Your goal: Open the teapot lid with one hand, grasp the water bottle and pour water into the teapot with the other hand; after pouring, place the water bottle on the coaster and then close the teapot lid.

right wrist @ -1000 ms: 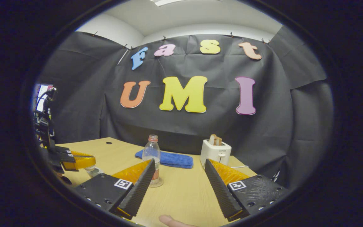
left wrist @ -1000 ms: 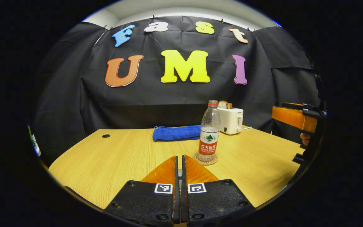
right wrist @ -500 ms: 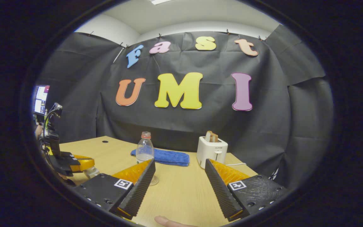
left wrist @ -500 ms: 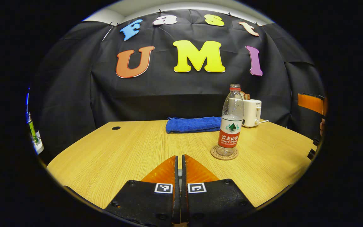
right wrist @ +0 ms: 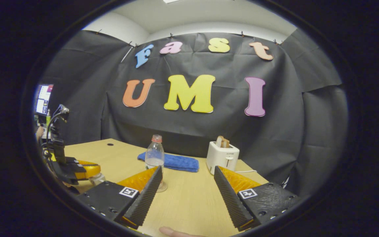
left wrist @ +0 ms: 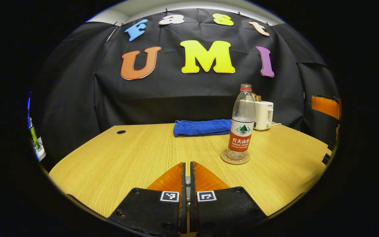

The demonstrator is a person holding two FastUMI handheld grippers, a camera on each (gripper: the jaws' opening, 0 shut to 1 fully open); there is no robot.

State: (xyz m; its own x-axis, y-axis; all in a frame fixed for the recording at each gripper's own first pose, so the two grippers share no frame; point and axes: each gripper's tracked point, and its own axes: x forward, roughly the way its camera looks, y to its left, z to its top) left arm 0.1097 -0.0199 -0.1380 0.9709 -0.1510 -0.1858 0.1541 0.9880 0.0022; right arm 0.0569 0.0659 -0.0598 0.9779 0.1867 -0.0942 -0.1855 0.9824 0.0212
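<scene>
Water bottle (left wrist: 242,123) stands upright on the coaster (left wrist: 235,157), right of centre on the bench (left wrist: 127,154). Left gripper (left wrist: 186,174) is closed, likely pinching the lid; lower it level. Right gripper (right wrist: 187,184) gapes, empty.

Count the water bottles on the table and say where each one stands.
1. The water bottle stands upright on the round coaster, in front of the blue towel and white toaster. Others could be out of view.
</scene>
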